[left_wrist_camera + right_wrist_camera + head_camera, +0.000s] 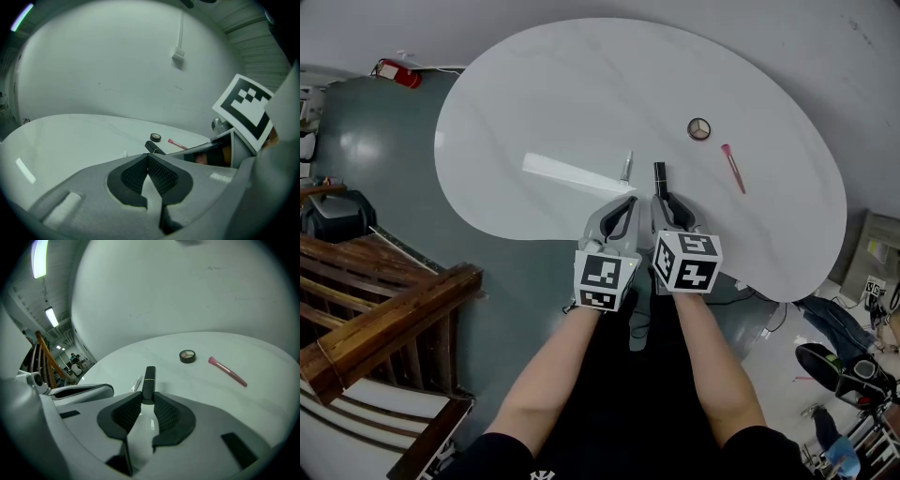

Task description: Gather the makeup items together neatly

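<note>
Four makeup items are in view on the white table (534,84), and they are not yet grouped. The round compact (699,129) and the pink brush (732,168) lie near each other at the far right, without touching. The black tube (660,176) and the slim silver stick (625,167) sit at the near centre, just beside each other and well apart from the first pair. The right gripper (662,200) is clamped on the near end of the black tube. In the right gripper view the tube's base sits between the two ribbed pads, and the rest, with its gold band, projects away along the jaw line. Gripping at the end leaves most of the length free, which probably allows the tube to be laid parallel to another item without the jaws fouling it. Whether the tube rests on the surface or is raised just off it cannot be determined. The left gripper (627,202) is closed with nothing in it: the left gripper view shows its pad tips meeting, and the silver stick lies on the table just beyond them, untouched. Both grippers are held side by side at the near table edge, pointing downward and away from the person, so each lines up with one near item. Judged from this layout, the step in hand is carrying the black tube toward the compact and brush; the silver stick has yet to be collected. The tube looks smooth and round, so a light grip may let it pivot.
</note>
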`<act>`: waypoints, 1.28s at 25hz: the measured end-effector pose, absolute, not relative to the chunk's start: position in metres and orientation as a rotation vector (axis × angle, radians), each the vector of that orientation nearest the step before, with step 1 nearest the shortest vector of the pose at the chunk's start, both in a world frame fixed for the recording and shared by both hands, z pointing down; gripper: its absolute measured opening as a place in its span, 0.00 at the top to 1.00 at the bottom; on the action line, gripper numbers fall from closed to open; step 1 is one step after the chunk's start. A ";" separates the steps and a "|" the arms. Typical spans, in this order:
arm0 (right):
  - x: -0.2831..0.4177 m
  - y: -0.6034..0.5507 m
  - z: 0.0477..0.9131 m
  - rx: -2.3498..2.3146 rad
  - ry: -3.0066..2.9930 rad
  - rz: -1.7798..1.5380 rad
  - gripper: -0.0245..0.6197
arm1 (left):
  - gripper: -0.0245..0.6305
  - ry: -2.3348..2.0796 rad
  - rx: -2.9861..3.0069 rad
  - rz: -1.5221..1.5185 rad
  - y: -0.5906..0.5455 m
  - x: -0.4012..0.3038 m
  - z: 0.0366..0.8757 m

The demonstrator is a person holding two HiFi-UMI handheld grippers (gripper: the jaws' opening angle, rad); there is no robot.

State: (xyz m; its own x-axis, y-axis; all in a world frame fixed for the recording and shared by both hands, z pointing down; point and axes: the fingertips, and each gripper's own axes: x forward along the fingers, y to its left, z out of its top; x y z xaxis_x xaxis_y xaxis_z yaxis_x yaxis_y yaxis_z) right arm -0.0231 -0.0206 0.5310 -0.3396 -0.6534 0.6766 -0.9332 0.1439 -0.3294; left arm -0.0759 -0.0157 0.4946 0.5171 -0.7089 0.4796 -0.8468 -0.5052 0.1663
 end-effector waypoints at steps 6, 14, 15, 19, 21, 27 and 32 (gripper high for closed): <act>-0.038 -0.027 0.542 1.516 -2.043 1.054 0.81 | 0.95 -1.282 2.374 0.505 -0.022 -0.087 0.500; -0.045 -0.034 0.556 1.540 -2.004 1.102 0.81 | 0.95 -1.269 2.368 0.505 -0.029 -0.094 0.508; -0.046 -0.034 0.558 1.543 -2.000 1.111 0.81 | 0.95 -1.267 2.367 0.506 -0.030 -0.095 0.509; -0.050 -0.038 0.565 1.558 -1.980 1.137 0.81 | 0.95 -1.266 2.362 0.508 -0.032 -0.097 0.513; -0.050 -0.039 0.567 1.567 -1.966 1.146 0.81 | 0.95 -1.267 2.360 0.507 -0.032 -0.098 0.514; -0.054 -0.041 0.570 1.571 -1.925 1.174 0.81 | 0.95 -1.279 2.347 0.505 -0.035 -0.105 0.514; -0.059 -0.040 0.569 1.549 -1.927 1.184 0.81 | 0.95 -1.287 2.344 0.492 -0.037 -0.108 0.512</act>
